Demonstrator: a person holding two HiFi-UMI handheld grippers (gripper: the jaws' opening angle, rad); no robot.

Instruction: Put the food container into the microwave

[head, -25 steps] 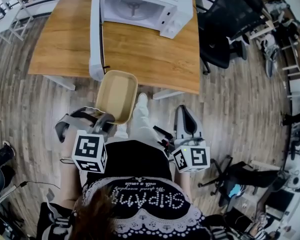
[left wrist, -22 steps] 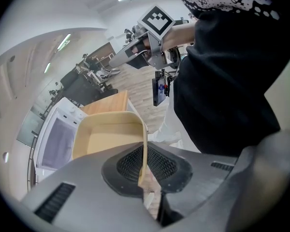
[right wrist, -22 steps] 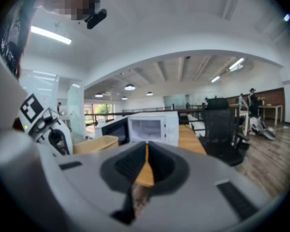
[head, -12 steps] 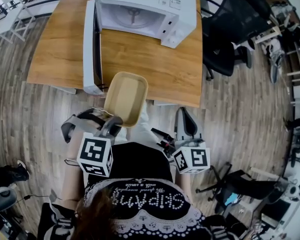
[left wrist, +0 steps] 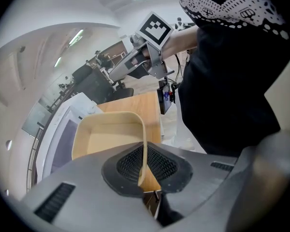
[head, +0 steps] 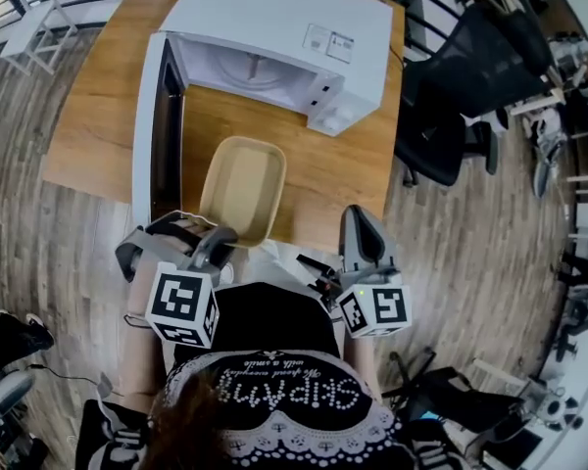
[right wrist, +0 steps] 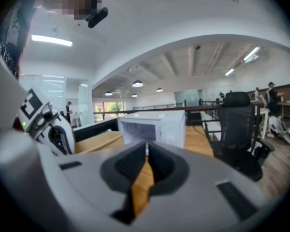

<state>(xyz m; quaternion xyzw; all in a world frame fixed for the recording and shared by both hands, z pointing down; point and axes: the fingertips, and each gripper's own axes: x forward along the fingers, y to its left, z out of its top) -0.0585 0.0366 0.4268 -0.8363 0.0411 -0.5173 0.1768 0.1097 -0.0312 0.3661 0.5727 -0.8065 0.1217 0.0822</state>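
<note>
Head view looks down on a wooden surface (head: pixel 98 116) carrying a white microwave (head: pixel 284 37). Its door (head: pixel 152 125) is swung fully open to the left of the cavity (head: pixel 240 67), which faces the person.

The food container (head: pixel 243 186) hangs over the surface directly in front of the microwave, just right of the open door and short of the cavity mouth. Its long axis runs from the person toward the microwave and is roughly lined up with the opening, so the coming move looks like a straight push forward along that axis. The door's edge close on the left is the thing to clear.

The left hand-held gripper (head: pixel 216 243) is on the side of the container farthest from the microwave. The left gripper view shows it pinching the container's thin near rim between its pads.

The right hand-held gripper (head: pixel 361 221) is farther from the microwave's mouth, off to the right by the surface's front edge. Its jaws are pressed together on nothing.

The container is a pale tan tray, oblong with rounded corners. It is shallow, thin-walled, lidless and apparently empty, and held by one end it may sag or tip.
</note>
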